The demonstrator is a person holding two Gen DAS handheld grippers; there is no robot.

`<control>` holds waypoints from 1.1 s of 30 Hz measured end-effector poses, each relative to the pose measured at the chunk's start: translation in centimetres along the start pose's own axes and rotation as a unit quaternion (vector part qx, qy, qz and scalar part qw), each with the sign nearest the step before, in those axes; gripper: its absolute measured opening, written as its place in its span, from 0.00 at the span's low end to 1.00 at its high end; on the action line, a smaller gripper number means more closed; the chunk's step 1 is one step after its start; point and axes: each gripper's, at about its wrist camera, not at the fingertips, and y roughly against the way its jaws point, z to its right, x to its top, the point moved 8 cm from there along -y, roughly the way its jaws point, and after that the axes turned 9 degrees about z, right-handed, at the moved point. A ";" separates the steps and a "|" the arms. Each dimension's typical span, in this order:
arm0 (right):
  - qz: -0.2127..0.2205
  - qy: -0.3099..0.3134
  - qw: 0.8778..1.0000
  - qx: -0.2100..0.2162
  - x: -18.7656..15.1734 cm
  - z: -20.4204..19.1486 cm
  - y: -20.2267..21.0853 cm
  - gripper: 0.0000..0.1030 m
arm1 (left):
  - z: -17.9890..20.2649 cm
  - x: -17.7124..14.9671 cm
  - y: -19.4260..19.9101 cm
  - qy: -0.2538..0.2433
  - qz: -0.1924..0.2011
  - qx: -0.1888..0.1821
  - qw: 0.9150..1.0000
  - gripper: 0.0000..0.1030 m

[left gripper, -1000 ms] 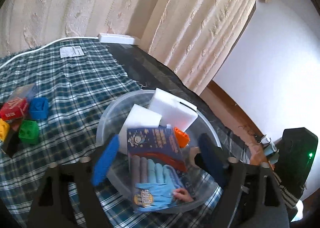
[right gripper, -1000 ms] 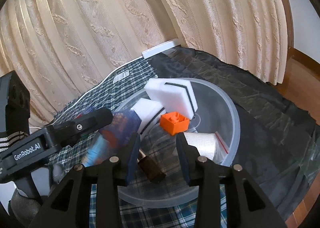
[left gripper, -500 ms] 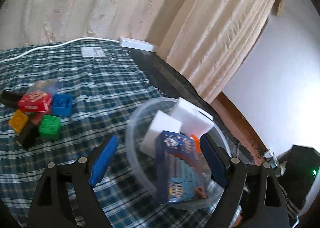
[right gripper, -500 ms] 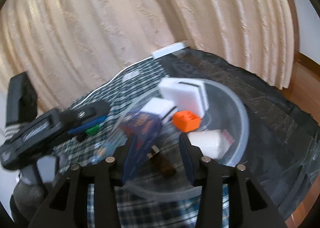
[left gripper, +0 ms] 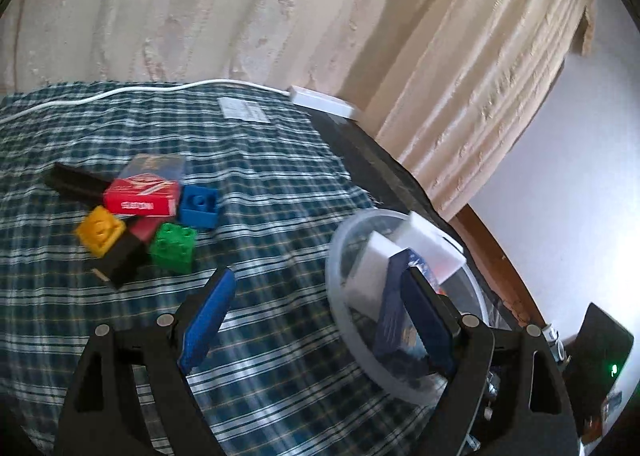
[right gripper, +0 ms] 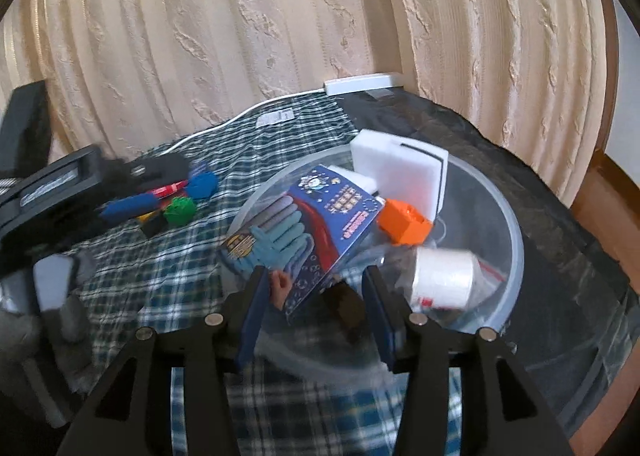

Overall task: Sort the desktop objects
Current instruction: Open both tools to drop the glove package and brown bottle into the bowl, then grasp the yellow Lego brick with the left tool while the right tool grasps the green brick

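A clear plastic bowl [right gripper: 508, 211] holds a blue glove packet [right gripper: 312, 223], white foam blocks [right gripper: 400, 171], an orange brick [right gripper: 404, 225], a white roll [right gripper: 444, 276] and a dark brown item [right gripper: 348, 304]. The bowl [left gripper: 340, 320] also shows in the left wrist view. My left gripper [left gripper: 316, 320] is open and empty, left of the bowl over the checked cloth. My right gripper [right gripper: 316, 312] is open and empty at the bowl's near rim. A pile with yellow [left gripper: 100, 230], green [left gripper: 174, 248] and blue [left gripper: 199, 206] bricks and a red box [left gripper: 142, 195] lies on the cloth.
A checked cloth [left gripper: 260, 175] covers the table's left part, a black sheet [right gripper: 540, 183] the right. A white power strip [left gripper: 322, 100] and its cable lie at the back by the curtain. A black bar [left gripper: 76, 181] lies beside the pile.
My left gripper has drawn back from the bowl and swung left toward the brick pile. The glove packet now rests in the bowl. My right gripper has pulled back a little.
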 end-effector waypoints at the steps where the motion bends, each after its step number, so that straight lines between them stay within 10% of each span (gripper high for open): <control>1: -0.001 -0.004 1.000 0.004 0.3 0.1 -0.4 0.51 | -0.6 0.1 0.1 0.003 0.001 0.005 1.000 0.84; 24: 0.063 -0.005 0.998 -0.001 4.9 -2.5 -1.2 0.51 | -12.5 1.1 1.8 0.026 0.011 0.132 0.991 0.84; 33: 0.047 0.018 0.997 0.060 4.3 -7.1 -1.9 0.51 | -14.2 1.6 0.7 -0.006 -0.003 0.156 0.988 0.84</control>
